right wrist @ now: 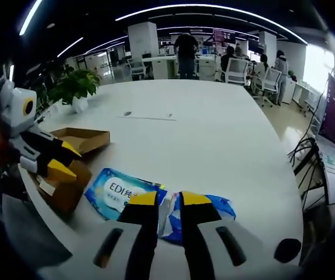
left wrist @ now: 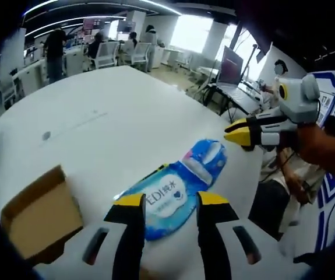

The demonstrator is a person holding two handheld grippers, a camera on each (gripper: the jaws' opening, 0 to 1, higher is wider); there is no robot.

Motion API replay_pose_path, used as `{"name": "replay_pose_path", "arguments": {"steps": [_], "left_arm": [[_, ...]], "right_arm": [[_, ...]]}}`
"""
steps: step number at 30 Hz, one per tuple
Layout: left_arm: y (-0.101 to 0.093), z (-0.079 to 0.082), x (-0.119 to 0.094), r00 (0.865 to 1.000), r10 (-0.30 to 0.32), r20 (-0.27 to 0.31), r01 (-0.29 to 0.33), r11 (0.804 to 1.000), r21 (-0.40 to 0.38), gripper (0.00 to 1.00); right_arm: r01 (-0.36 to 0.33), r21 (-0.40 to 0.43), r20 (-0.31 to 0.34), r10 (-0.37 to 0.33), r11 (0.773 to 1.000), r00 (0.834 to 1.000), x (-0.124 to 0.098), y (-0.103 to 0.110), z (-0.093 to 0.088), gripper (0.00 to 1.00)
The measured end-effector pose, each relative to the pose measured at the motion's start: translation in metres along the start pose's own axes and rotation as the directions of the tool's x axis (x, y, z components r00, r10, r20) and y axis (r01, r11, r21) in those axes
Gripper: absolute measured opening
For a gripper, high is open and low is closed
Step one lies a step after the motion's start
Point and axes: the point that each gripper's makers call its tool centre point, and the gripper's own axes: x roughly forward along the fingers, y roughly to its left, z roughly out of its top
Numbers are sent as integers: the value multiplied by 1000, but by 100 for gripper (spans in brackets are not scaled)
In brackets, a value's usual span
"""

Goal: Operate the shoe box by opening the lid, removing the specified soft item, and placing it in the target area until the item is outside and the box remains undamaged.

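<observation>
My right gripper [right wrist: 166, 201], jaws parted, is hovering over the blue wet-wipes pack [right wrist: 123, 196] lying outside the cardboard box [right wrist: 81, 140]; placement looks complete, so next I withdraw.

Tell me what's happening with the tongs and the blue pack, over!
Left tongs open above blue pack. Right tongs near its end, grip unclear. Pack out on white table. Cardboard box beside. Nothing blocking.

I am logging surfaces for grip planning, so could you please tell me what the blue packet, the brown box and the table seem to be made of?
Blue packet: likely soft plastic film, glossy; it crinkles and catches light. Brown box: apparently plain matte cardboard, with folded flaps and raw tan colour. Table: smooth white top with soft reflections, probably laminate, though the look leaves it open.
</observation>
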Motion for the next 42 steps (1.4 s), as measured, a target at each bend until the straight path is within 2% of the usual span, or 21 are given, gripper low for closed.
{"name": "replay_pose_path", "arguments": {"steps": [14, 30, 42], "left_arm": [[48, -42, -70, 996, 84, 27, -82, 994, -75, 33], [81, -66, -120, 990, 132, 56, -125, 985, -118, 33], [104, -100, -149, 986, 161, 39, -153, 976, -157, 34]], "right_arm": [[-82, -56, 0, 82, 995, 997, 13, 87, 14, 12], [-124, -110, 12, 126, 986, 992, 13, 147, 34, 12], [-189, -141, -12, 189, 972, 982, 23, 205, 27, 12]]}}
